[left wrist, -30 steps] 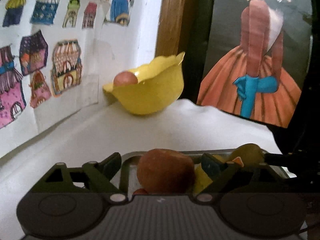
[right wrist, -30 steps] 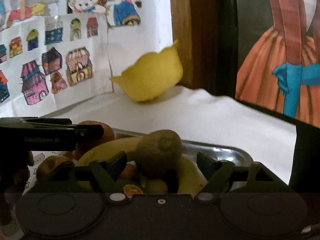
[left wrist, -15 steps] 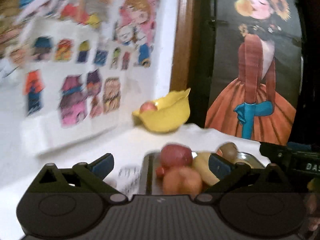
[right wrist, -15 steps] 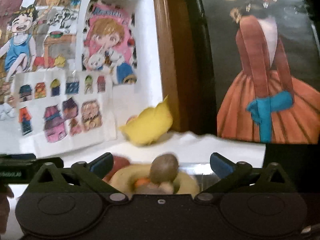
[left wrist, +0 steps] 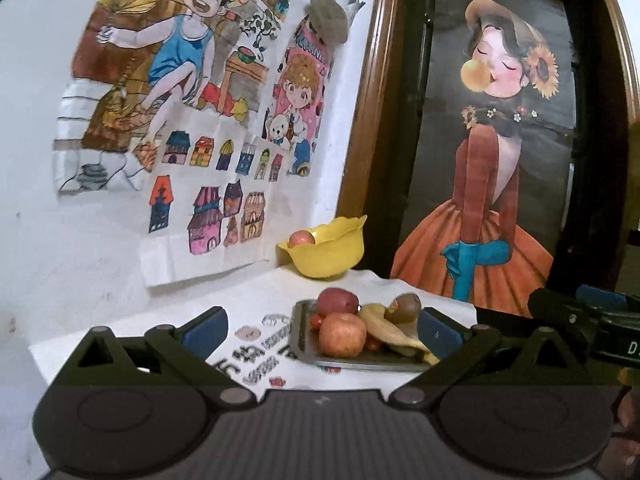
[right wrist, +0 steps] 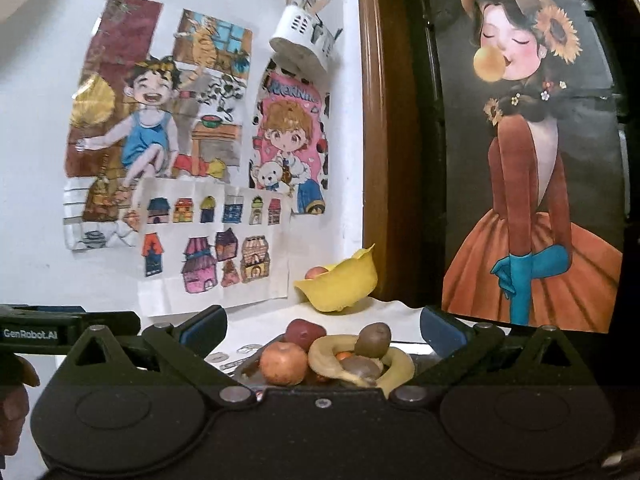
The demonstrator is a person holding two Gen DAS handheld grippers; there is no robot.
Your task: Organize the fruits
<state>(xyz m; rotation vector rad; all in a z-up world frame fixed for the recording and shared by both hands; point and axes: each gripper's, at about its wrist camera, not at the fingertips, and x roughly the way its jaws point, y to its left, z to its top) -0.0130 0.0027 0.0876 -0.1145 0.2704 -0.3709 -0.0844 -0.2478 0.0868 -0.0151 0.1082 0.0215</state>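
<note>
Taking the metal tray (left wrist: 304,344) as the landmark, the white tablecloth (left wrist: 248,292) spreads to its left and carries printed markings (left wrist: 260,344) just beside the tray's left edge. On the wall beyond that side hang children's drawings (left wrist: 192,128), a sheet of small coloured houses lowest among them.

The left gripper (left wrist: 320,326) hangs in front of the tray, its blue-padded jaws spread wide and empty, the tray framed between them. The tray holds a pile of fruit: an orange-red apple (left wrist: 342,334) at the near left, a dark red fruit (left wrist: 338,300) behind it, a banana (left wrist: 394,332) curving across the middle, and a brown kiwi (left wrist: 404,307) at the far right. Small red fruits peek out beneath, too small to identify.

Behind the tray, against the wall corner, sits a yellow bowl (left wrist: 326,254) with one reddish fruit (left wrist: 301,238) showing above its left rim.

To the right of the bowl, beyond a brown wooden frame (left wrist: 372,112), stands a poster of a figure in an orange dress (left wrist: 480,208).

The right gripper (right wrist: 322,328) also hovers before the tray, jaws spread and holding nothing; in its view the apple (right wrist: 284,362), banana (right wrist: 396,364) and kiwi (right wrist: 373,340) lie between its fingers, with the yellow bowl (right wrist: 340,286) beyond.
</note>
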